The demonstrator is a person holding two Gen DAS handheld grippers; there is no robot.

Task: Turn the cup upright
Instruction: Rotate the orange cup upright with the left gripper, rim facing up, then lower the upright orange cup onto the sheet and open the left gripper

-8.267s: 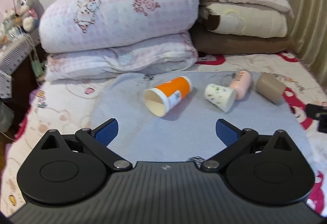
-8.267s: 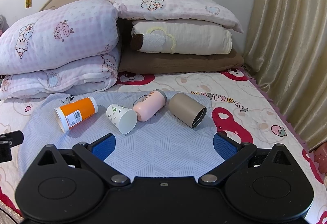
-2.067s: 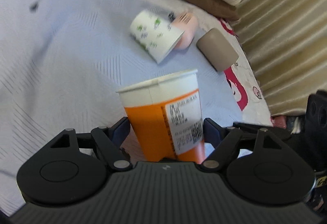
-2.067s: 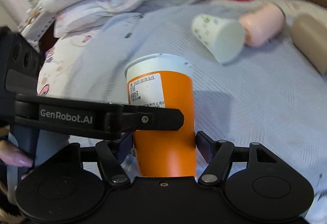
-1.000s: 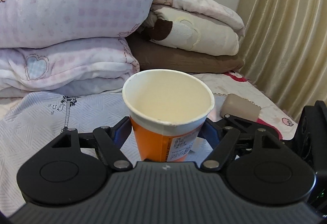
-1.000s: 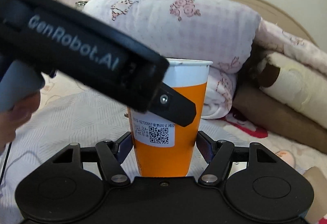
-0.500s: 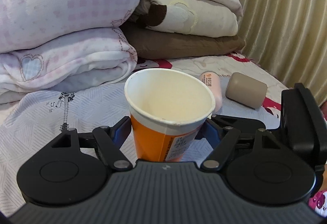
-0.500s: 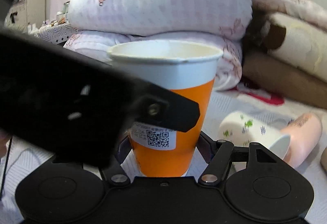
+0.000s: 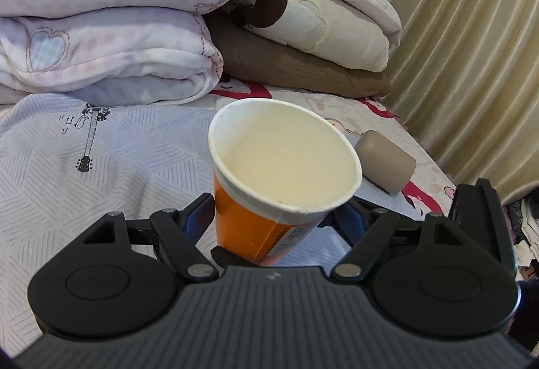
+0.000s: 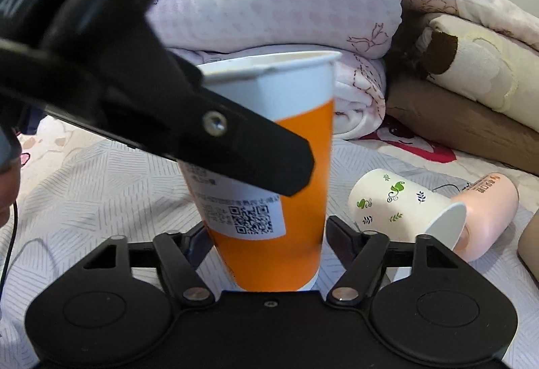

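An orange paper cup (image 9: 266, 217) with a white rim and a QR label stands mouth up, tilted slightly, between the fingers of both grippers. My left gripper (image 9: 273, 217) is shut on its lower body. My right gripper (image 10: 266, 234) is shut on the same cup (image 10: 269, 183) from another side. The left gripper's black body (image 10: 134, 92) crosses the upper left of the right wrist view and hides part of the cup. The cup's base is hidden behind the gripper bodies.
A white leaf-print cup (image 10: 404, 210), a pink bottle (image 10: 488, 207) and a tan cup (image 9: 384, 163) lie on their sides on the grey patterned cloth (image 9: 67, 173). Folded quilts (image 9: 101, 32) and pillows (image 9: 320, 32) are stacked behind. A beige curtain (image 9: 478, 49) hangs at the right.
The cup has stayed gripped by both grippers and mouth up. Both views have shifted: the left camera now looks down more into the cup, which leans slightly.
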